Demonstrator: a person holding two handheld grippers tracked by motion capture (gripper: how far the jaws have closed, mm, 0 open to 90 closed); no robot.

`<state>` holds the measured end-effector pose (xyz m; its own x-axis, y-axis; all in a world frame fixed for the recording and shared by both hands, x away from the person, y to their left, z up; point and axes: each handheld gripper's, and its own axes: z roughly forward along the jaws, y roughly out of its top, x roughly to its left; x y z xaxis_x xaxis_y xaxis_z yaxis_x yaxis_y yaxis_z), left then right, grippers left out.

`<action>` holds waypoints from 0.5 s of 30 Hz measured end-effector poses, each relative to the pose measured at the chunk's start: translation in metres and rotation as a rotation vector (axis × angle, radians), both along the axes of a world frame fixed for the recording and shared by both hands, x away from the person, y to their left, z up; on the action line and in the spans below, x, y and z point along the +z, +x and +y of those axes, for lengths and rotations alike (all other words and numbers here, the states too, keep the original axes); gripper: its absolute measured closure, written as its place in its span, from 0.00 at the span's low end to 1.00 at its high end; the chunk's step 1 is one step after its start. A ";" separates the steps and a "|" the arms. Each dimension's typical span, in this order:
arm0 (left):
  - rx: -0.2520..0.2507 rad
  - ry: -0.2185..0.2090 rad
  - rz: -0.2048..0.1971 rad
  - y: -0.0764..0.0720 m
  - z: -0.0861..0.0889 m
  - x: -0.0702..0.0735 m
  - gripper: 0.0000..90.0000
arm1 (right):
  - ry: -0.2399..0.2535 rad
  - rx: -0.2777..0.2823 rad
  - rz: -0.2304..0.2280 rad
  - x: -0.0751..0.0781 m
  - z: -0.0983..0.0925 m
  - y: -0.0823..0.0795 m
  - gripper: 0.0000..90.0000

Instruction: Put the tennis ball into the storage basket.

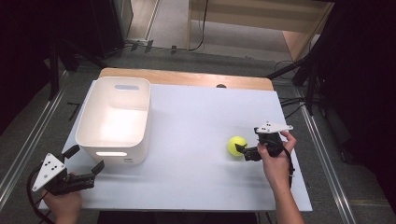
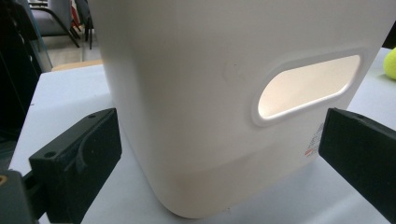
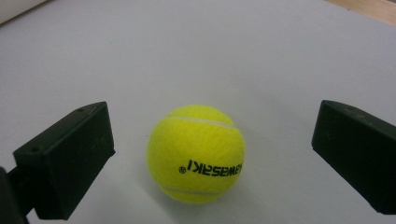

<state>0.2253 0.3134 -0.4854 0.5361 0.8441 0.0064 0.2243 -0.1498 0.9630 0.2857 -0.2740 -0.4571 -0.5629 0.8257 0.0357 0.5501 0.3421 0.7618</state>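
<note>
Yellow tennis ball (image 1: 236, 145) sits on the white worktop (image 1: 196, 121) toward its right edge, nearer the front than the back. Right gripper view shows its black "KAWASAKI" print upside down, unreadable from the high view. Right gripper (image 1: 243, 150) is at the ball's right side, jaws wide apart with the ball (image 3: 196, 159) between them, not touching either. White plastic bin (image 1: 115, 119) stands at the worktop's left edge, open top, handle slots in its end walls. Left gripper (image 1: 85, 161) is at the front-left corner, just beside the bin's near end, jaws spread apart. Left gripper view shows the bin (image 2: 224, 93) wall close up with a small label by the slot, ball (image 2: 390, 63) at far right.
</note>
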 end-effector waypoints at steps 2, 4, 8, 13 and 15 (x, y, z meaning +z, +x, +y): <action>-0.001 -0.002 -0.002 0.000 0.000 0.000 0.00 | -0.002 0.006 0.009 0.001 0.003 0.002 0.00; -0.001 -0.004 -0.003 0.000 0.000 0.000 0.00 | -0.008 0.018 0.019 0.002 0.005 0.004 0.00; -0.001 -0.006 -0.004 0.000 0.000 0.000 0.00 | -0.016 0.034 0.044 0.002 0.010 0.008 0.00; -0.001 -0.005 -0.004 0.000 0.000 0.000 0.00 | -0.044 0.048 0.096 0.000 0.015 0.014 0.00; 0.000 -0.005 -0.002 0.000 0.000 0.000 0.00 | -0.054 0.052 0.120 -0.002 0.016 0.017 0.00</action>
<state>0.2258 0.3139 -0.4853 0.5364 0.8439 0.0038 0.2220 -0.1455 0.9641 0.3025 -0.2582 -0.4590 -0.5994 0.7981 0.0617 0.6164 0.4111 0.6716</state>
